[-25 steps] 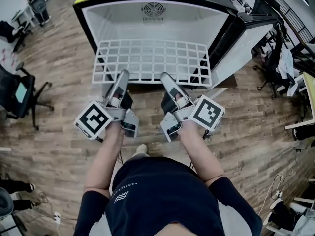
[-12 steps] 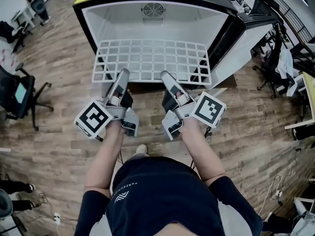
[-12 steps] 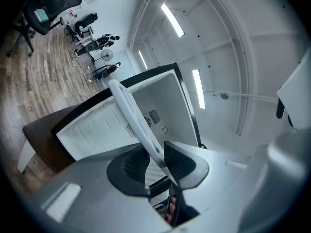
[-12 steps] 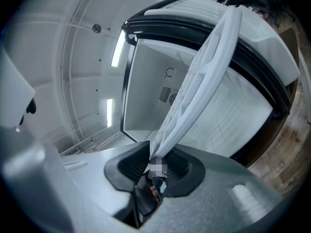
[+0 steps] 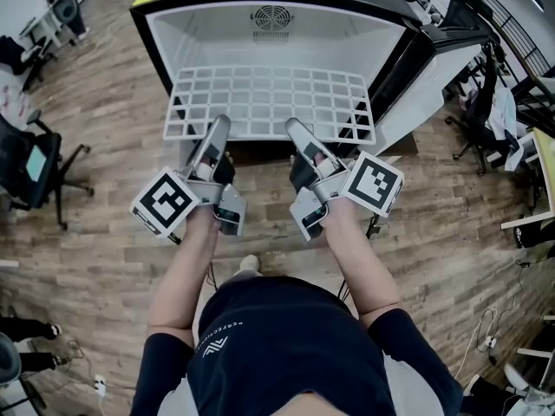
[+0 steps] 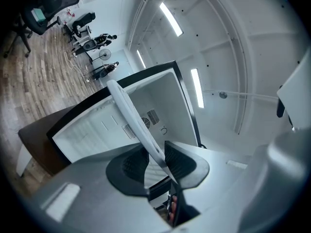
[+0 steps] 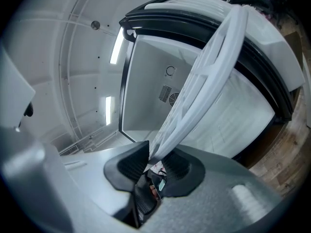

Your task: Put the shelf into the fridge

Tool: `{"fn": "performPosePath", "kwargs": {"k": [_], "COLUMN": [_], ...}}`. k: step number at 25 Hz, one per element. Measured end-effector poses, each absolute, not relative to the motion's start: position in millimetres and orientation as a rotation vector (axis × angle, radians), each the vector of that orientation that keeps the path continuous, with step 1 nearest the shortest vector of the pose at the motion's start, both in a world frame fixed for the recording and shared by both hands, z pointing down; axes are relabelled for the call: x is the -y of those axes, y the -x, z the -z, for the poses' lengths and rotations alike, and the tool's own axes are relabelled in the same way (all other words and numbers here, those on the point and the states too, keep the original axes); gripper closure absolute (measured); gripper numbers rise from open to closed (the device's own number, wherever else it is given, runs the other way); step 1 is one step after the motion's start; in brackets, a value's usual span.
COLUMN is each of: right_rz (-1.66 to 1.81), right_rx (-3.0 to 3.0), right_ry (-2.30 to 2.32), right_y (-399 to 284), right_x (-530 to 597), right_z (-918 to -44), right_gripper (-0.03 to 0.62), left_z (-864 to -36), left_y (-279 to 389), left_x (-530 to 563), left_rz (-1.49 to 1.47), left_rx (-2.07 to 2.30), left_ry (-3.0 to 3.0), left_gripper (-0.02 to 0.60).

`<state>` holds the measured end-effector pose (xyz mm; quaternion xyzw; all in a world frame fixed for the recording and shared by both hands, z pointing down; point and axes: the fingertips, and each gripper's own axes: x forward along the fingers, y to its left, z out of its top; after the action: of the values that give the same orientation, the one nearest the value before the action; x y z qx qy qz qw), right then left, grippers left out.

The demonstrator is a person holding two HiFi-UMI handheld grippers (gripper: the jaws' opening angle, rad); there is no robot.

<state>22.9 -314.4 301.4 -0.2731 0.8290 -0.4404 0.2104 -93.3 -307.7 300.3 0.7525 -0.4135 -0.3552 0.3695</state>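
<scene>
Pushing the white plastic grid shelf [image 5: 269,102] deeper into the open black-framed fridge [image 5: 208,42], you began loosening the left gripper [image 5: 218,123] and right gripper [image 5: 293,126] (rim still pinched between both pairs of jaws).

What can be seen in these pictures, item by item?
fridge: one, black frame, white inside, open, straight ahead
fan vent: one, grey, on the fridge's back wall
fridge door: one, white, swung open at right
shelf: one, white grid, partly inside the fridge
office chair: one, black, far left
floor: brown wood planks
left gripper: one, grey, jaws on the shelf's near edge
right gripper: one, grey, jaws opening, shelf's near edge between them
person: one, dark shirt, bare forearms, bottom of head view
</scene>
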Motion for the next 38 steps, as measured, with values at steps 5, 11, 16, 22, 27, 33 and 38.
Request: {"fn": "performPosePath", "kwargs": {"k": [5,11,16,22,27,33,38], "right_rz": [1.229,1.232,1.231,1.231,1.252,1.242,1.247], "right_rx": [-2.328,-2.341,-2.347,-2.354,-2.329,-2.326,-2.309], "right_ry": [0.762,0.769,0.781,0.791,0.811,0.829,0.834], "right_y": [-22,-23,-23,-22,-22,-22,-21], "right_x": [323,334,343,355,361,373,379], "right_z": [-301,-301,-301,-302,-303,-302,-302], "right_gripper": [0.51,0.51,0.51,0.51,0.511,0.511,0.511], "left_z": [-298,-297,-299,-308,-307,-304,-303], "left_y": [92,90,96,108,108,109,109], "left_x": [315,325,335,348,355,367,374], "left_rz": [0.91,0.902,0.843,0.704,0.682,0.66,0.646], "left_rx": [1.04,1.018,1.069,1.194,1.175,1.17,1.154], "left_ry": [-1.942,-1.963,-2.0,-2.041,-2.068,-2.085,-2.112], "left_gripper": [0.469,0.466,0.463,0.456,0.453,0.448,0.443]}}
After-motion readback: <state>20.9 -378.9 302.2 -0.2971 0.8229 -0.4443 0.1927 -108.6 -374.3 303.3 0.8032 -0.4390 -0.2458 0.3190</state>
